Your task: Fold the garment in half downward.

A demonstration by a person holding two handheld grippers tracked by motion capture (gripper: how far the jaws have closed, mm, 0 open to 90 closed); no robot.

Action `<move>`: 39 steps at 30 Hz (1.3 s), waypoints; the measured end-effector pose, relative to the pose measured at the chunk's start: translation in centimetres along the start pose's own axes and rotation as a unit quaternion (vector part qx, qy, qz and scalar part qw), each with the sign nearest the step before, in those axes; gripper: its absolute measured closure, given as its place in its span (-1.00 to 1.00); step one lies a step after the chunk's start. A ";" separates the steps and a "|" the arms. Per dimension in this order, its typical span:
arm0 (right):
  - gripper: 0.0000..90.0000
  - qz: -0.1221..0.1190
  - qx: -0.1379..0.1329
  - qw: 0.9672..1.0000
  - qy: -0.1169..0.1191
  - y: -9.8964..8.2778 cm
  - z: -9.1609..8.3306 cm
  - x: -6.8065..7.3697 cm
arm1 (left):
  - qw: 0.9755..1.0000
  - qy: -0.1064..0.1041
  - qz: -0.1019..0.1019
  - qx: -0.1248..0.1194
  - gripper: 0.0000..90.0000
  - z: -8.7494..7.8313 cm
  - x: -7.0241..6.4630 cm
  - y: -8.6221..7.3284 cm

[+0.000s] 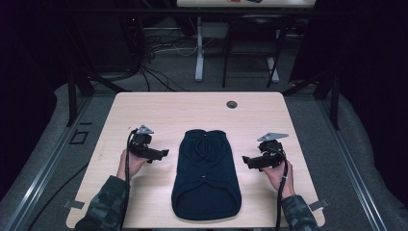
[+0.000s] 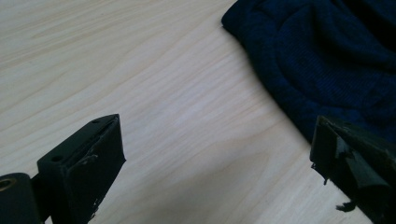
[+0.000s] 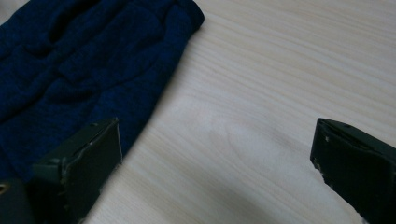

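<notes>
1. A dark blue knitted garment (image 1: 206,174) lies flat in the middle of the pale wood counter (image 1: 159,108), its long side running from the near edge toward the far side.
2. The left claw (image 1: 164,153) is held just left of the garment, jaws spread wide with nothing between them, pointing at its left edge but apart from it.
3. The right claw (image 1: 246,160) sits just right of the garment, also wide open and empty, pointing at its right edge.
4. In the left gripper view the garment (image 2: 327,60) is cut off at the top and right, one jaw overlapping its edge.
5. In the right gripper view the garment (image 3: 79,65) fills the upper left corner; its folds are dim, possibly sleeves tucked under.
6. A small round hole (image 1: 232,104) marks the far side of the counter.
</notes>
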State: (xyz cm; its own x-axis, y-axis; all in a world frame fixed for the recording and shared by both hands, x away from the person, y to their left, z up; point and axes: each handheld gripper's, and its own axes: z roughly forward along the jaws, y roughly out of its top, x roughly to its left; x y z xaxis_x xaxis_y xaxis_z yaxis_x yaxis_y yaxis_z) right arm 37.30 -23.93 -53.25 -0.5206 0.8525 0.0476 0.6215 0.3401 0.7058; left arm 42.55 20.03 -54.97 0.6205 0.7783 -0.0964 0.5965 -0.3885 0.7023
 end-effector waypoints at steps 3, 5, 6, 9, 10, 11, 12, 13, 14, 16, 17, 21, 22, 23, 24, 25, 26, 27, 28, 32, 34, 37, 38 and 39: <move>-0.96 -0.002 0.000 1.000 0.001 0.5 0.1 0.2 | 1.000 -0.001 0.004 0.003 -0.95 0.4 -0.3 0.6; -0.97 -0.004 0.004 1.000 0.010 1.2 0.5 0.3 | 1.000 -0.006 0.007 0.003 -0.95 0.7 -0.5 1.1; -0.97 -0.006 0.006 1.000 0.010 1.4 0.6 0.3 | 1.000 -0.007 0.007 0.004 -0.95 0.8 -0.6 1.4; -0.96 -0.003 0.009 1.000 0.020 2.0 1.1 0.6 | 1.000 -0.014 0.011 0.009 -0.97 1.5 -1.1 2.4; -0.96 -0.003 0.009 1.000 0.020 2.0 1.1 0.6 | 1.000 -0.015 0.012 0.008 -0.97 1.7 -1.2 2.6; -0.94 -0.006 0.010 1.000 0.021 2.1 1.2 0.7 | 1.000 -0.017 0.014 0.010 -0.99 2.0 -1.4 2.8; -0.96 -0.005 0.011 1.000 0.022 2.3 1.4 0.8 | 1.000 -0.020 0.018 0.012 -1.00 2.2 -1.6 3.1; -0.98 -0.006 0.016 1.000 0.024 2.5 1.5 0.8 | 0.999 -0.021 0.020 0.013 -1.00 2.5 -1.8 3.3; -1.00 -0.003 0.015 0.999 0.029 2.7 1.8 0.8 | 0.999 -0.025 0.023 0.016 -1.00 2.7 -1.9 3.5; -1.00 -0.002 0.019 0.999 0.033 3.1 2.2 0.9 | 0.999 -0.032 0.020 0.016 -1.00 3.2 -2.1 3.8; -1.00 -0.002 0.019 0.999 0.036 3.3 2.4 0.9 | 0.999 -0.034 0.019 0.018 -1.00 3.5 -2.1 4.0; -1.00 -0.003 0.026 0.999 0.046 4.2 3.5 1.3 | 0.999 -0.035 0.010 0.023 -1.00 4.4 -2.1 4.6; -1.00 -0.006 0.021 0.999 0.050 4.6 3.8 1.4 | 0.999 -0.036 0.009 0.025 -1.00 4.6 -2.1 4.7; -1.00 -0.008 0.023 0.998 0.050 4.8 4.0 1.4 | 0.999 -0.036 0.005 0.025 -1.00 4.9 -2.1 4.8; -1.00 -0.006 0.022 0.999 0.050 5.0 4.3 1.5 | 0.999 -0.035 0.005 0.027 -1.00 5.1 -2.0 4.9; -1.00 -0.008 0.022 0.999 0.049 5.3 4.5 1.6 | 0.999 -0.038 -0.001 0.028 -1.00 5.4 -2.0 5.0; -1.00 -0.009 0.026 0.998 0.053 5.5 4.9 1.7 | 0.999 -0.040 -0.004 0.030 -1.00 5.6 -2.0 5.2; -1.00 -0.008 0.028 0.998 0.057 5.8 5.2 1.8 | 0.999 -0.039 -0.005 0.030 -1.00 5.8 -2.0 5.3; -1.00 -0.007 0.028 0.998 0.058 6.0 5.5 1.9 | 0.999 -0.035 -0.003 0.033 -1.00 6.1 -2.1 5.4; -1.00 -0.010 0.039 0.997 0.063 7.1 6.6 2.3 | 0.999 -0.035 -0.003 0.038 -1.00 6.9 -2.2 6.0; -1.00 -0.009 0.040 0.997 0.067 7.6 7.0 2.3 | 0.999 -0.037 -0.002 0.038 -1.00 7.4 -2.3 6.3; -0.99 -0.005 0.044 0.997 0.065 8.3 7.8 2.5 | 0.999 -0.031 0.002 0.043 -1.00 7.9 -2.5 6.8; -0.98 -0.006 0.050 0.997 0.065 8.4 8.0 2.5 | 0.998 -0.032 0.003 0.046 -1.00 8.1 -2.5 6.9; -0.92 -0.005 0.050 0.997 0.061 8.6 8.3 2.5 | 0.998 -0.029 0.006 0.046 -0.99 8.2 -2.6 7.1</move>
State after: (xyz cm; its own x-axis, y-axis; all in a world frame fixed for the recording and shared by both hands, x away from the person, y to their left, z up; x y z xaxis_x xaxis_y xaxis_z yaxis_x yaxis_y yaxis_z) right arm 46.15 -15.57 -52.90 -0.5908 0.7962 0.1303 0.6680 0.3922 0.6324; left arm 49.36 11.22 -55.56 0.6543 0.7448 -0.1310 0.6321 -0.4436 0.6354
